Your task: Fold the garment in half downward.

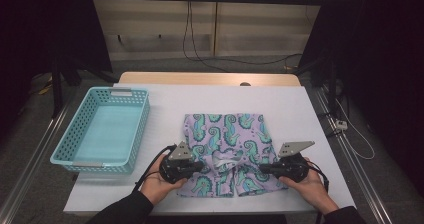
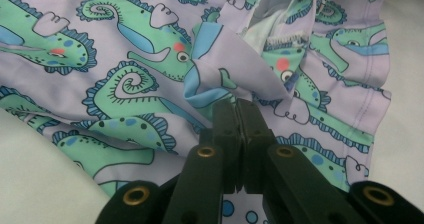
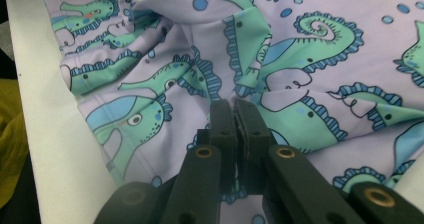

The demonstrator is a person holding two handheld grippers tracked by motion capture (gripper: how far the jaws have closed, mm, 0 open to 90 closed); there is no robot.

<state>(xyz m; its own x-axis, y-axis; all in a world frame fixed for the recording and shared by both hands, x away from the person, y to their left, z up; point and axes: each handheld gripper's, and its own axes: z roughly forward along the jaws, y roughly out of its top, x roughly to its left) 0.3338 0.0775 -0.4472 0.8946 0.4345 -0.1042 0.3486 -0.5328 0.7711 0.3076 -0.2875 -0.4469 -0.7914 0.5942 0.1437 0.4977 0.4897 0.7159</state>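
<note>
two claws, the left claw and right claw, are clamped on folds of the seahorse shorts at lower centre of the white surface, apparently mid-fold; next likely needs lifting both together.

Shorts' near hem under hand-held grippers

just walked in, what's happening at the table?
A person holds a gripper in each hand over a pair of lilac seahorse-print shorts on the white table. The left gripper and right gripper are both shut, each pinching a fold of fabric near the waistband end. A turquoise basket sits to the left with nothing in it.
</note>
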